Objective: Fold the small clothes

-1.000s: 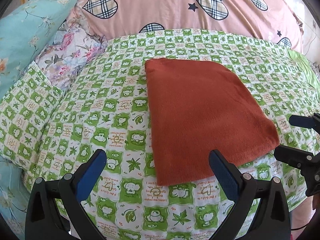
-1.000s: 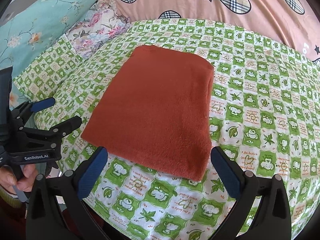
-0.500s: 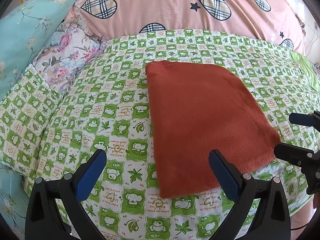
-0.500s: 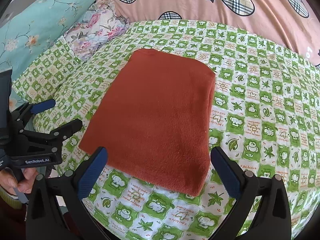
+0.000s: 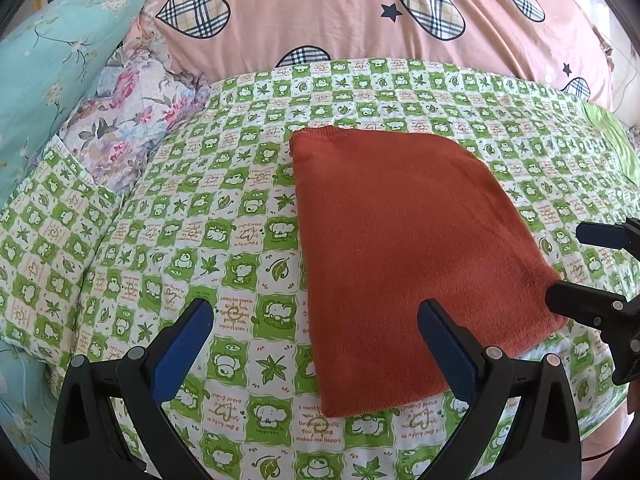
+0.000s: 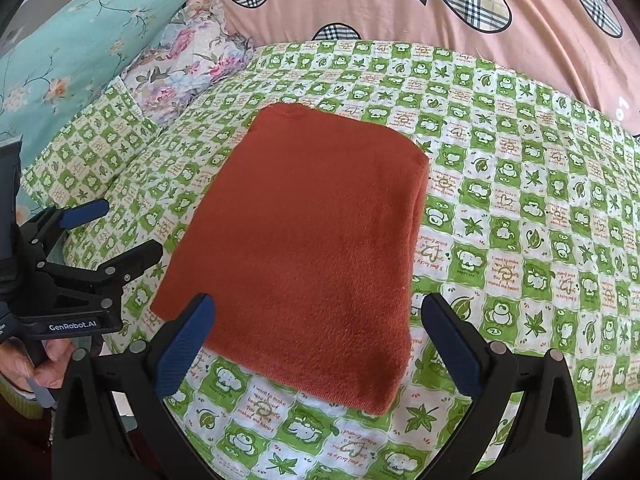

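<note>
The garment [image 5: 408, 256], a rust-orange knit folded into a neat rectangle, lies flat in the middle of the bed [image 5: 224, 216], on a green-and-white checked sheet printed with little animals and leaves. Its surface looks soft and slightly fuzzy; along its right side in the right wrist view [image 6: 308, 252] the stacked layers show as a thick rounded edge. Open sheet runs all round it, widest to the left and right. Behind, a pink quilt [image 5: 360, 20] with plaid hearts rises like a wall, and a flowered pillow [image 5: 132, 108] and a blue-green one [image 5: 48, 60] crowd the far left corner. The left gripper [image 5: 316, 344] hangs released, its blue-padded fingers spread wide above the near edge, gripping nothing. The right gripper [image 6: 320, 340] is likewise spread wide and bare over the near edge. Each camera catches the other tool only partly, cut off at the frame edge. A hand [image 6: 44, 364] shows dimly under the left tool.
</note>
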Motion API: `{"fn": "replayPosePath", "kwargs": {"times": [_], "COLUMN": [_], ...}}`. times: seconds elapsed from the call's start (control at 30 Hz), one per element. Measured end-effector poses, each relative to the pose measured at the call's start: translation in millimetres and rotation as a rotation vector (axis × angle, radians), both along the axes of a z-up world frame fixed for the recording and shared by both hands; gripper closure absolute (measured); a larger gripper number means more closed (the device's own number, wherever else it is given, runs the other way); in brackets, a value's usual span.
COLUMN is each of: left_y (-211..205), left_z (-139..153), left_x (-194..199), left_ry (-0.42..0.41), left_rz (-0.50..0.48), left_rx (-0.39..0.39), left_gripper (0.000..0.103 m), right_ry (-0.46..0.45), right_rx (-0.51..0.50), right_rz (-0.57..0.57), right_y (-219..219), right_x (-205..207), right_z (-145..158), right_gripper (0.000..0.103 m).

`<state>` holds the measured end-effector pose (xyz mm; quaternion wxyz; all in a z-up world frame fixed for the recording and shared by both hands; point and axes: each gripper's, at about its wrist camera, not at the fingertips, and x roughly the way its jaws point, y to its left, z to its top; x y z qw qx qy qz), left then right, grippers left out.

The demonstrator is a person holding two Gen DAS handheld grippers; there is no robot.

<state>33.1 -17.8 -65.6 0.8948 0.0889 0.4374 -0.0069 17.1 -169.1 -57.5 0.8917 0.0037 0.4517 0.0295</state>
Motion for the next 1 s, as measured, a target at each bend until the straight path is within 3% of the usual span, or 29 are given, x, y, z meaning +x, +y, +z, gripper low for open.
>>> {"fn": "replayPosePath", "kwargs": {"times": [1.0], "left_y": [-7], "left_z": [-4], "left_x": [22], "left_ry": [0.004], "left_rz": [0.004], "left_rx": [0.026], "left_gripper": [0.001], "right_ry": [0.023], "right_rx": [0.012], "right_rz": [-0.013], "right_y": [-11], "right_x": [19], "right_z": [-8], "right_gripper": [0.001]}}
